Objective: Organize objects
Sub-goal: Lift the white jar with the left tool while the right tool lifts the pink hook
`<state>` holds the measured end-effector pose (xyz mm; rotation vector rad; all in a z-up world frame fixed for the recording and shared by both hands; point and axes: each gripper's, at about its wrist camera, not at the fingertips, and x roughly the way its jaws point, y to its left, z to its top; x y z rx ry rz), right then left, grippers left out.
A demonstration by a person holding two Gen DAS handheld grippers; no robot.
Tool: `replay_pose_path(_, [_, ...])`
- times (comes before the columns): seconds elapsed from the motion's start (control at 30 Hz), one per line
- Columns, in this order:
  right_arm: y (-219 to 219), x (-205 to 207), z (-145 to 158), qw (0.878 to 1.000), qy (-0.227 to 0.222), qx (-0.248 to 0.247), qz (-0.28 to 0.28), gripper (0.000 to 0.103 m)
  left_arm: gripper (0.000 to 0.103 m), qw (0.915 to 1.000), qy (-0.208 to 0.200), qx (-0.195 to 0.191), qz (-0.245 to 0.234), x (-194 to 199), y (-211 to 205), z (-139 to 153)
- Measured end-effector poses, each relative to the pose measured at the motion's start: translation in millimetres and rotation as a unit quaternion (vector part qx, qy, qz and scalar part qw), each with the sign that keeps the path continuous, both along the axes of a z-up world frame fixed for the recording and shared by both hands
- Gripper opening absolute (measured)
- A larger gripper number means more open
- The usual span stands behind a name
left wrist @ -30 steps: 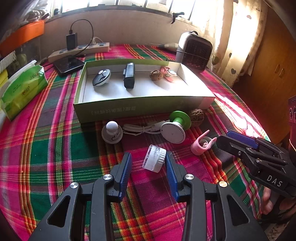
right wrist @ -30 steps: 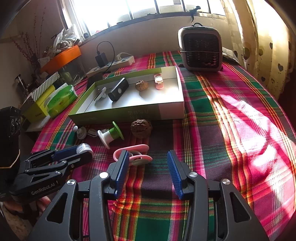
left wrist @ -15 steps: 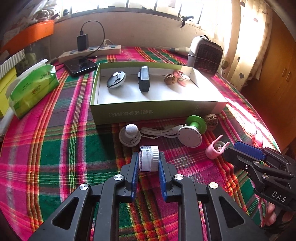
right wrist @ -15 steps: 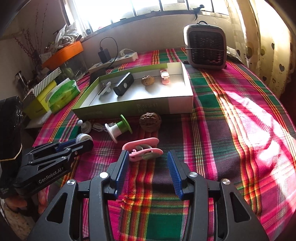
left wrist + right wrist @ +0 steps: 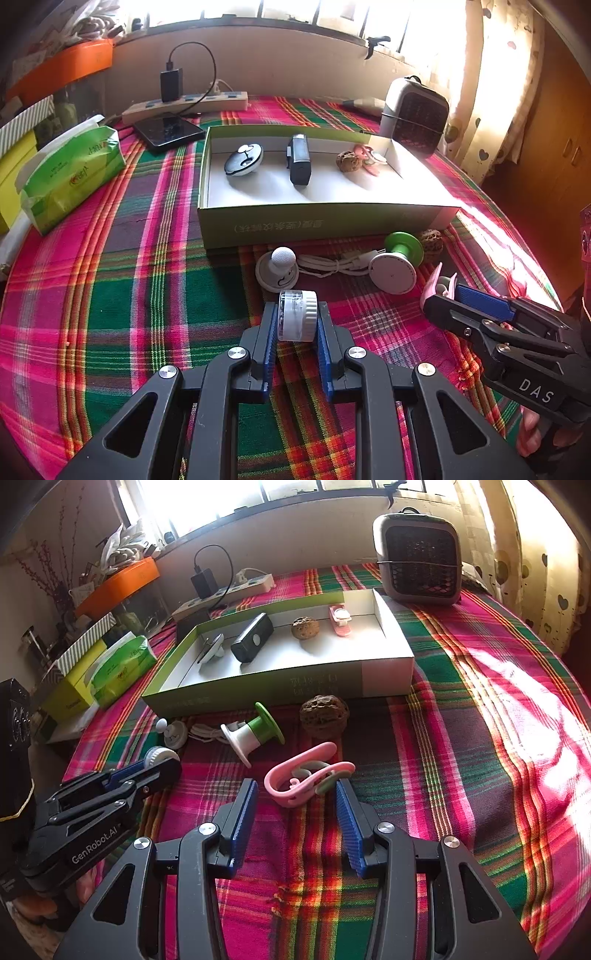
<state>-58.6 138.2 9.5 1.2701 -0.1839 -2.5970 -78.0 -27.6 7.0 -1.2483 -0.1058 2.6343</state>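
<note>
My left gripper is shut on a small clear jar with a ribbed white cap, low over the plaid cloth. In the right wrist view that gripper and the jar show at the left. My right gripper is open, and the tail of a pink clip lies on the cloth between its tips. Behind stands the green box, holding a round gadget, a black device, a walnut and a pink clip. In front of it lie a green-and-white spool and a loose walnut.
A white ball stand and a white cable lie by the box front. A grey heater stands at the back right. A green tissue pack, a phone and a power strip sit at the back left.
The left gripper's jaws closed from wide open onto the jar. The right gripper crept forward, so the pink clip now lies between its tips.
</note>
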Motion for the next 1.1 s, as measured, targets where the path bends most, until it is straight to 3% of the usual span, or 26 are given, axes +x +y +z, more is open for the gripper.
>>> replay_pose_path(0.5, [-13, -8, -3, 0.997, 0.015, 0.076, -0.006, 0.044, 0.018, 1.0000, 0.000, 0.006, -0.004, 0, -1, -1])
replay_pose_path(0.83, [6, -1, -2, 0.996, 0.015, 0.088, -0.023, 0.044, 0.018, 0.9999, -0.001, 0.009, -0.004, 0, 0, 0])
replay_pose_path(1.1, [-7, -10, -2, 0.995, 0.016, 0.098, -0.004, 0.044, 0.018, 0.9999, 0.000, 0.009, -0.005, 0, 0, 0])
